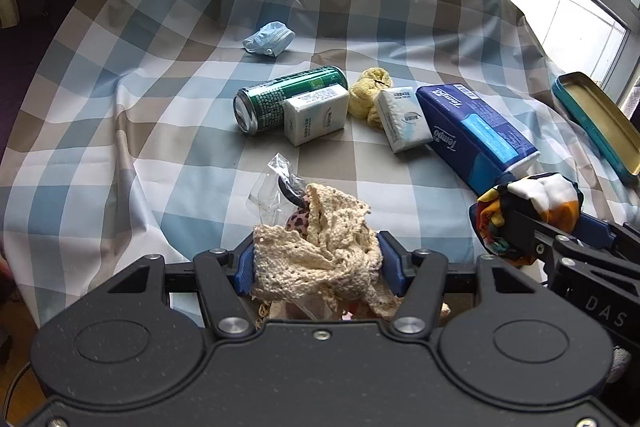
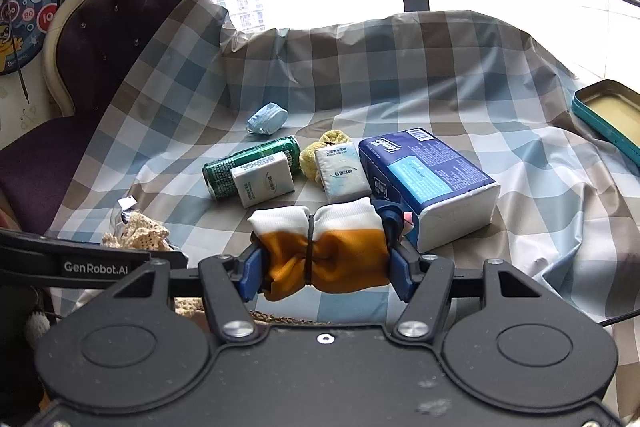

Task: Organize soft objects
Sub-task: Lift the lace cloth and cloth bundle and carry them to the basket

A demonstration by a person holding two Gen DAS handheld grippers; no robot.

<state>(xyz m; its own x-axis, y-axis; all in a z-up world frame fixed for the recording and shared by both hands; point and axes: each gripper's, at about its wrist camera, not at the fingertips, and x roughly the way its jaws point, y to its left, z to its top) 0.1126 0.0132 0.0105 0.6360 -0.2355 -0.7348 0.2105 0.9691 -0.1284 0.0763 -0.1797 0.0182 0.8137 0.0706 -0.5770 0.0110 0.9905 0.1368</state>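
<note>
**Both hand-held grippers loaded, held above the tabletop**

Left hand-held gripper (image 1: 316, 263): jaws narrowed onto a cream crochet piece (image 1: 320, 251), blue pads pressing both sides. A leopard-print scrap (image 1: 298, 223) and a clear plastic bag (image 1: 272, 187) stick out at its 11 o'clock; cannot tell if they're gripped too.

Right hand-held gripper (image 2: 324, 259): jaws narrowed onto a scarf bundle (image 2: 324, 247), white over orange, cinched mid-way by a dark band. Pads touch both ends. In the left wrist view the same bundle (image 1: 532, 203) shows multicolour, at 3 o'clock from the crochet.

On the checked cloth (image 1: 140, 107) covering the tabletop, clock directions from the left wrist view:
- Green can (image 1: 280, 99) on its side, centre.
- White tissue pack (image 1: 316, 119) touching the can at its 5 o'clock.
- Yellow knit item (image 1: 368, 95) at 3 o'clock of the can, touching a second tissue pack (image 1: 404, 119).
- Blue tissue box (image 1: 472, 131) just beside that pack, at its 3 o'clock.
- Blue face mask (image 1: 268, 39), crumpled, at 12 o'clock of the can, well apart.
- Teal tin lid (image 1: 596, 123), open side up, at the 3 o'clock edge.

Cloth runs up over a purple chair (image 2: 92, 39) at 10 o'clock in the right wrist view.
</note>
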